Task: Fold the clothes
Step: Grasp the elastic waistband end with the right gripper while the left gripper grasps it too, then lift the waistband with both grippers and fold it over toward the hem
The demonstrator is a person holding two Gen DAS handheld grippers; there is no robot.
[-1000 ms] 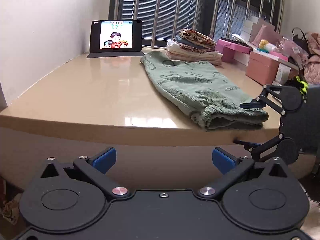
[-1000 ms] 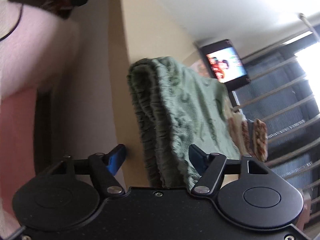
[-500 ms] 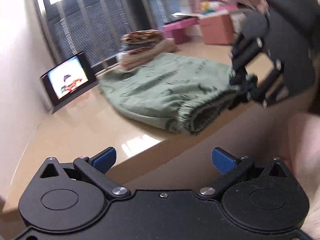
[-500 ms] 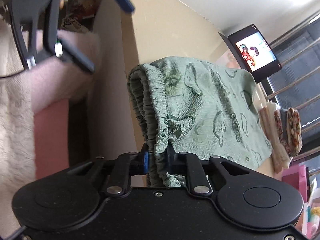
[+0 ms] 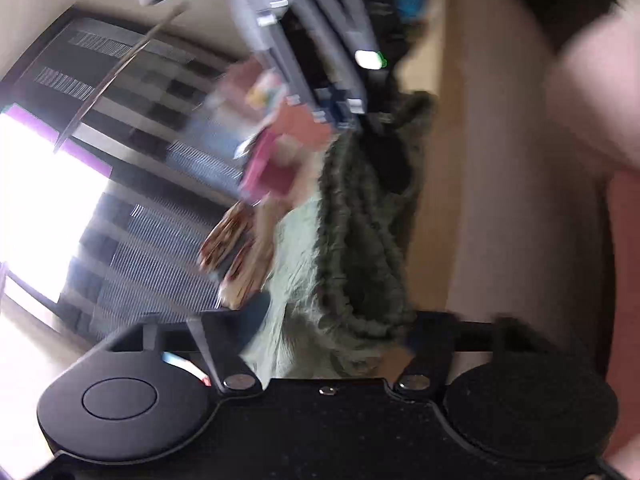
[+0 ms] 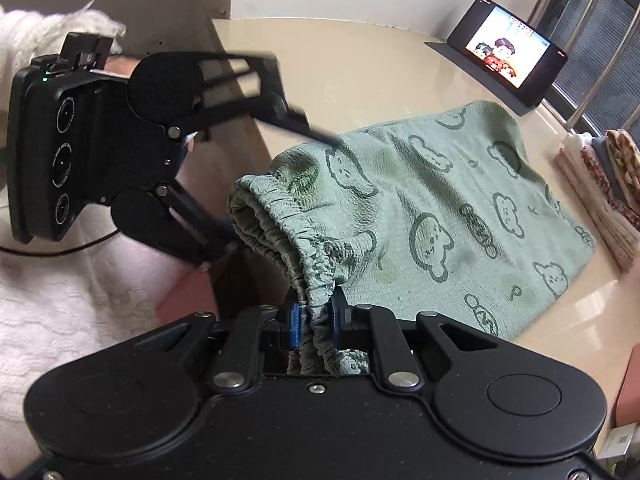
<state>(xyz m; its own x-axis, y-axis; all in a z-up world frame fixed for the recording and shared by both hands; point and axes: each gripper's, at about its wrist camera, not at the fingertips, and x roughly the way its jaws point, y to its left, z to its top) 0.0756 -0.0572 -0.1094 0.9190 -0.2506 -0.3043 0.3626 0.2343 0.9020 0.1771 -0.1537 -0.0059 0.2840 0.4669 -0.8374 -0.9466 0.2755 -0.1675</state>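
Observation:
Green trousers (image 6: 440, 208) printed with bears lie on the beige table (image 6: 360, 60), their elastic waistband at the near edge. My right gripper (image 6: 316, 320) is shut on one end of that waistband and holds it lifted off the table. My left gripper (image 6: 280, 192) comes in from the left, turned on its side, one finger above and one below the other end of the waistband. In the blurred left wrist view the gathered trousers (image 5: 360, 240) fill the gap of the left gripper (image 5: 340, 328). Its jaws are closing and the pads do not visibly press.
A tablet (image 6: 508, 52) showing a cartoon stands at the back of the table by the barred window. A stack of folded clothes (image 6: 600, 184) sits to the right of the trousers. A fluffy white sleeve (image 6: 60, 300) fills the lower left.
My right gripper shut on the waistband and lifted it. My left gripper rolled onto its side, moved up to the waistband's other end, and its jaws have narrowed around the fabric.

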